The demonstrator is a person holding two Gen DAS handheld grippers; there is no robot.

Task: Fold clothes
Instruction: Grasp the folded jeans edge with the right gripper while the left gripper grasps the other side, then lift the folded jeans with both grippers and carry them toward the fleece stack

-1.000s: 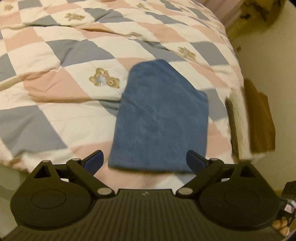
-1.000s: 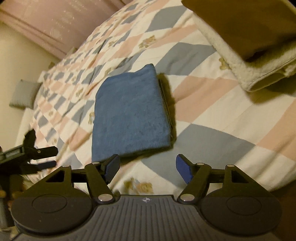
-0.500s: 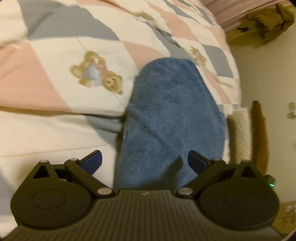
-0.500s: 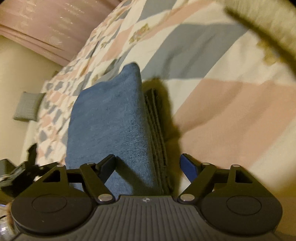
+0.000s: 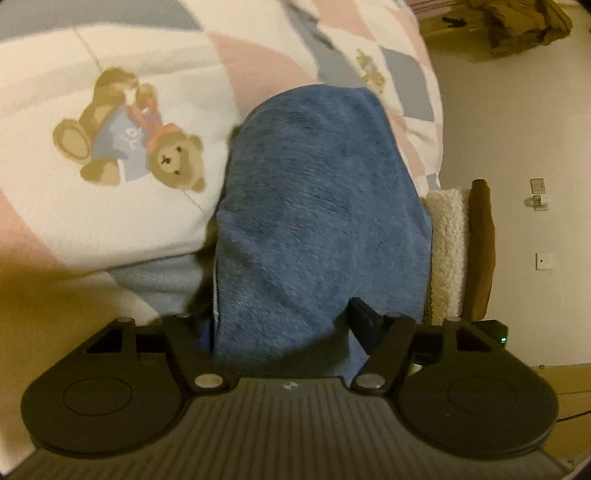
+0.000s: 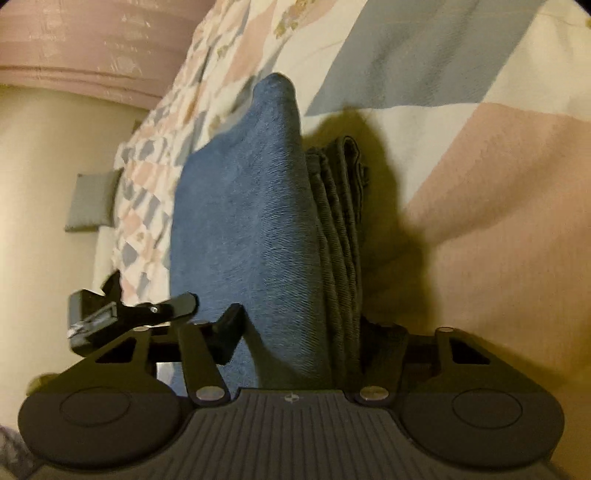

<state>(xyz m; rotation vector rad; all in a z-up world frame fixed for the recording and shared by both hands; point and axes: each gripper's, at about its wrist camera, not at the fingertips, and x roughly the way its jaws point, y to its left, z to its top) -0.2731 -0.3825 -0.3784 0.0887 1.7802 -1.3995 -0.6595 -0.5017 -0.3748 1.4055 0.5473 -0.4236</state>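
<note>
A folded blue cloth lies on the checked quilt near the bed's edge. My left gripper has closed in on the cloth's near end, one finger under the stack and one on top. In the right wrist view the same blue cloth shows its stacked folded edges. My right gripper clamps that stack between its two fingers. The left gripper shows at the left of that view, on the cloth's other corner.
A cream fleece and a brown cloth lie folded in a pile just right of the blue cloth. The bed edge drops to the floor on the right. A dark heap lies on the floor far off.
Both grippers have moved down and forward onto the blue cloth's near edge and closed from wide open onto it. The cloth's near end now bulges up between the fingers.
</note>
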